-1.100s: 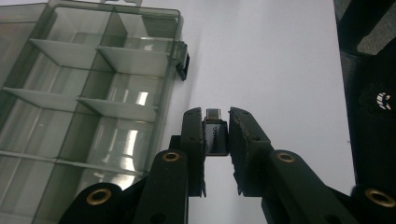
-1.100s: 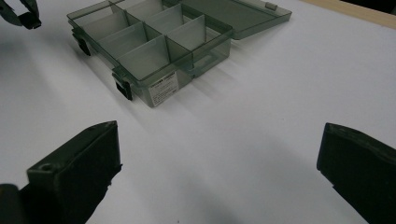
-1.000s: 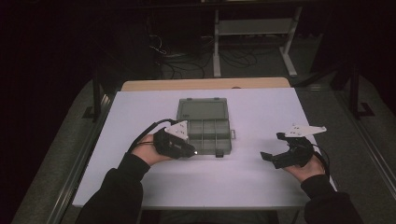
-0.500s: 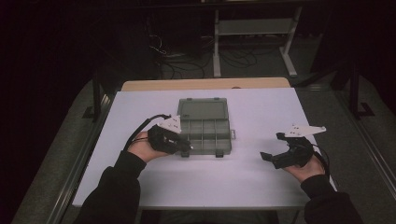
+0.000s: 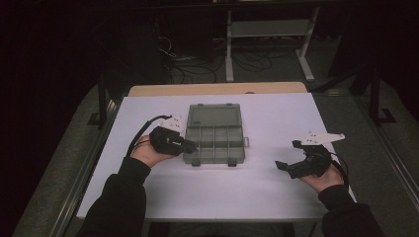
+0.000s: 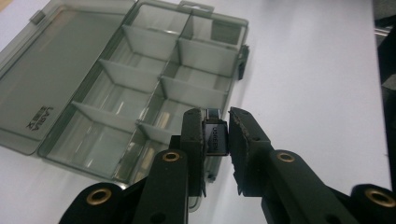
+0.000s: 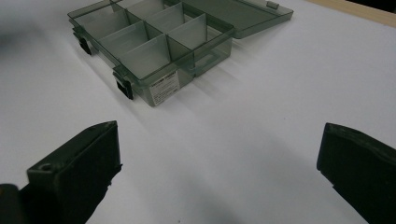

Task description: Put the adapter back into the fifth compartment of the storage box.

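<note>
- Grey see-through organizer box (image 5: pixel 215 134) is lying open on the white table (image 5: pixel 257 187), lid (image 5: pixel 214 116) folded flat on the far side, divided tray nearer the person.
- Left gripper (image 5: pixel 190 146) is sitting at the box's left end, its tips reaching over the near-left corner of the tray — the person's left hand (image 5: pixel 146 153) is wrapping it from below.
- Left gripper view: left gripper (image 6: pixel 215 135) is nearly closed, pinching a small black adapter (image 6: pixel 214 138) with a metal plug end pointing away from the camera; white lettering on it is too small to read for sure. The adapter is hanging over the near wall of the box (image 6: pixel 140 93), by a near compartment.
- Whether the adapter is touching the tray wall — cannot tell.
- Right gripper (image 5: pixel 285 155) is well apart from the box, out at the right side of the table, held in the right hand (image 5: pixel 323 175), pointing left toward the box.
- Right gripper view: right gripper (image 7: pixel 217 158) is spread wide with nothing between its jaws, just bare table; box (image 7: pixel 154 42) is lying farther off, latches and a label showing on its near walls.
- The adapter is showing in the left gripper view; in the high view it is too small to make out.
- Compartments seen in both gripper views are looking empty.
</note>
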`<state>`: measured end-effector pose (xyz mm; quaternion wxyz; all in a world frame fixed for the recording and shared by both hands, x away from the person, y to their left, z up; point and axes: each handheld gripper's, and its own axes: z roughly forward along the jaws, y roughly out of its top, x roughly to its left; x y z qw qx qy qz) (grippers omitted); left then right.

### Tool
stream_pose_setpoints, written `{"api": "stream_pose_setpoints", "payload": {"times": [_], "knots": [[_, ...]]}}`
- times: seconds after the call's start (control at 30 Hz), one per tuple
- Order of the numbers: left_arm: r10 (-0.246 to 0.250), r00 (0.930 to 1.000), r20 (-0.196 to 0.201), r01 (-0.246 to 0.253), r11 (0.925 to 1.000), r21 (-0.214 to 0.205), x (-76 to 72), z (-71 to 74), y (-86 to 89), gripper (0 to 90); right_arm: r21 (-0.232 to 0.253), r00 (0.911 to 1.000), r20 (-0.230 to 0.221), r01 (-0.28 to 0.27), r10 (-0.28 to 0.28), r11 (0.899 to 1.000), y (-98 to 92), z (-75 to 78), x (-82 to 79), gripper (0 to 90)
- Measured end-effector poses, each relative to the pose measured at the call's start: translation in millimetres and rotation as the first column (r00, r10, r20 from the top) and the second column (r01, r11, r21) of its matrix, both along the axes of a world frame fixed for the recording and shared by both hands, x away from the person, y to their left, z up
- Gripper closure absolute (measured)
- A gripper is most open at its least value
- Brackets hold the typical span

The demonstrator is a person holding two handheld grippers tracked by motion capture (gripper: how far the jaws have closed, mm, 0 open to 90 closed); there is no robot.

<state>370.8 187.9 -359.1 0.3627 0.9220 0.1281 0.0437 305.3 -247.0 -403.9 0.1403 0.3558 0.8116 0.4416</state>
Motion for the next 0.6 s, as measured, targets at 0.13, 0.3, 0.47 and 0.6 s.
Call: {"api": "stream_pose_setpoints", "payload": {"times": [0.13,0.3,0.47,0.6], "knots": [[0.021,0.9998,-0.003,-0.021,0.9997,-0.009,3.7,-3.2,1.5,76.4,0.001,1.0,0.001,0.0,0.0,1.0,-0.2,0.0,0.1,0.0],[0.025,0.9997,0.0,-0.025,0.9997,-0.005,5.8,-4.1,1.8,76.4,-0.001,1.0,-0.001,0.0,0.0,1.0,0.0,-0.1,0.0,0.0],[0.05,0.9988,-0.005,-0.049,0.9987,0.014,12.3,-9.9,3.9,76.4,-0.001,1.0,0.0,-0.001,0.001,1.0,0.1,-0.2,0.1,0.0],[0.068,0.9976,-0.012,-0.068,0.9976,0.011,16.0,-13.5,5.5,76.4,-0.002,1.0,0.0,-0.002,0.002,1.0,0.2,-0.2,0.1,0.0]]}}
